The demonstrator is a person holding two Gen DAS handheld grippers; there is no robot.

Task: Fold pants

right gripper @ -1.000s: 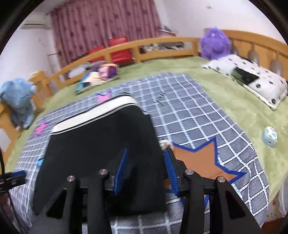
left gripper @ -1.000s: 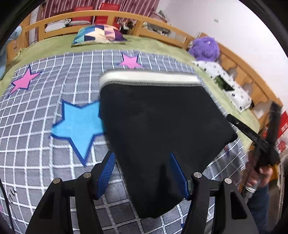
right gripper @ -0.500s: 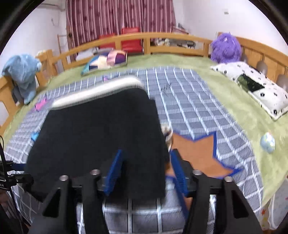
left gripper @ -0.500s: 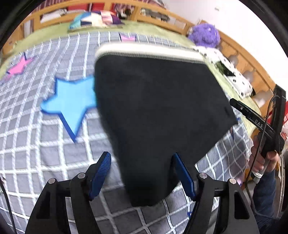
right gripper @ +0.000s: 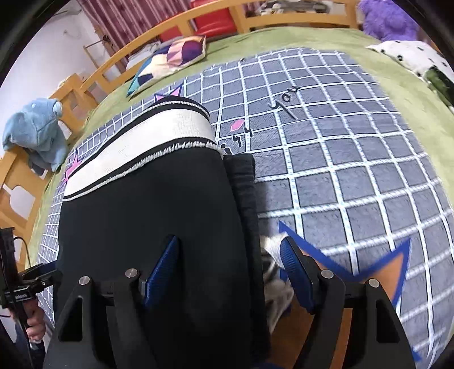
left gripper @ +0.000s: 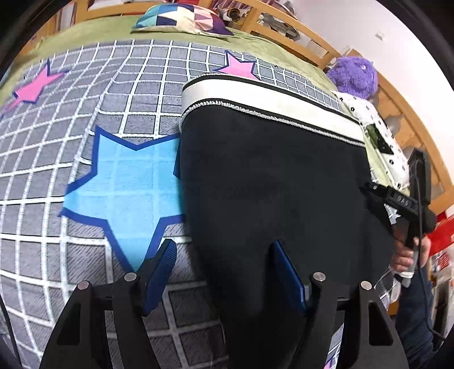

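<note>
1. I am working over a wide bed (left gripper: pixel 93 31) spread in green, and lying across it is a grey checked blanket (left gripper: pixel 85 93) with white grid lines and coloured stars.

2. The black pants (left gripper: pixel 272 193) are lying folded on that blanket, their white waistband (left gripper: pixel 266 99) at the far end from me. In my right wrist view the same pants (right gripper: pixel 147 204) are filling the left half, with a second black layer showing along their right edge.

3. A light blue star (left gripper: pixel 127 187) is sitting on the blanket just beside the left edge of the pants, partly tucked under it. An orange star (right gripper: pixel 377 272) with a blue border is lying near my right claw.

4. A patterned pillow (left gripper: pixel 181 17), a purple plush toy (left gripper: pixel 354 73) and a blue plush toy (right gripper: pixel 37 127) are resting around the far edges of the bed.

5. My left gripper (left gripper: pixel 224 275) is standing wide, straddling the near left edge of the pants; the left pad is over the bare blanket, the right pad over the black cloth, neither pressing it.

6. My right gripper (right gripper: pixel 229 272) is opening its jaws, with the near right edge of the pants lying between them, unclamped. A bit of pale cord is showing beside its right pad.
</note>
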